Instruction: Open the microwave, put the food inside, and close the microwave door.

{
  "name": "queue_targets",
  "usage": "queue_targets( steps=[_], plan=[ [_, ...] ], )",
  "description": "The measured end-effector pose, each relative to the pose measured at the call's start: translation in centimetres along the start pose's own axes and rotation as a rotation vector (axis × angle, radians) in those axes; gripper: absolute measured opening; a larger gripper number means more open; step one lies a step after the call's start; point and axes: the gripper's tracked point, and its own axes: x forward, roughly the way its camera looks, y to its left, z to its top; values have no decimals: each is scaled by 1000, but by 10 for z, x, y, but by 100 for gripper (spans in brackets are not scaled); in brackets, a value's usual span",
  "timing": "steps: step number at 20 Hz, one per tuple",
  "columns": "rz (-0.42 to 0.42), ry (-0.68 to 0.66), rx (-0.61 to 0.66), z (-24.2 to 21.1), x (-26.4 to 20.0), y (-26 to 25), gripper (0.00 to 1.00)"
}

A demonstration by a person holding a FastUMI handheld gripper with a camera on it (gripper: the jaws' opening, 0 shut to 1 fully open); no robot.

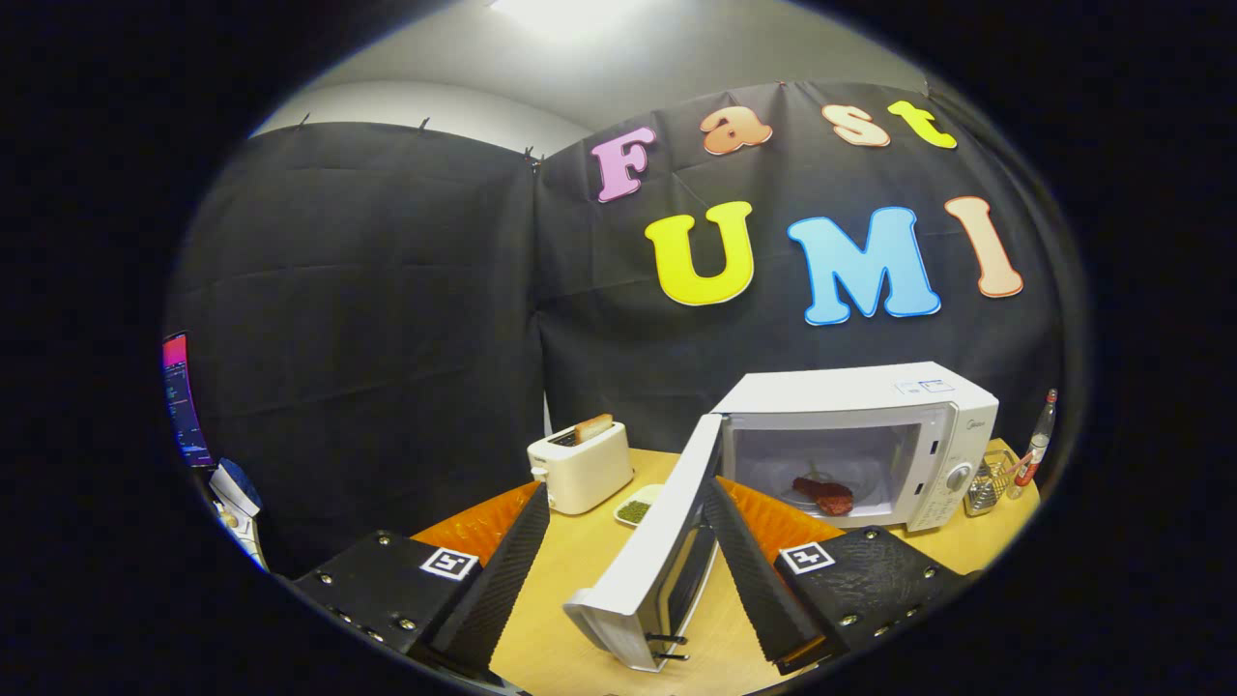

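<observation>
My claw is spread wide, gripping nothing; the door stands between my fingers, nearer the right one, contact unclear. Door swung open, edge-on toward me. Microwave sits beyond, cavity facing me. Food lies inside, long axis running left-right.

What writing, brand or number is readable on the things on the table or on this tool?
None reads clearly.
microwave: a brand mark on its front, too small to read.
sticker on the microwave's top: blurred print.
bottle: label too small to read.
gripper: its fingers are open with the open door between them. Each carries a square marker, a black-and-white pattern with no words.
</observation>
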Motion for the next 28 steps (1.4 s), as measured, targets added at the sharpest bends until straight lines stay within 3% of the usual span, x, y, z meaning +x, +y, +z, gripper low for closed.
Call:
queue_targets(
  steps=[6,13,15,17,18,19,20,21,24,25,28],
  plan=[
    [173,16,-23,-15,-13,72,98],
    [243,135,-25,-75,-19,99,97],
    [233,180,-13,-88,-19,96,85],
    [206,215,1,-101,-13,88,60],
    [189,233,11,-107,-11,82,39],
    [162,242,20,-110,-8,74,30],
    [136,243,30,-113,-5,64,13],
    [130,264,49,-118,-2,58,7],
    [115,271,92,-119,-4,43,5],
    [115,269,88,-118,-6,39,1],
    [91,268,40,-120,-12,21,1]
  ],
)
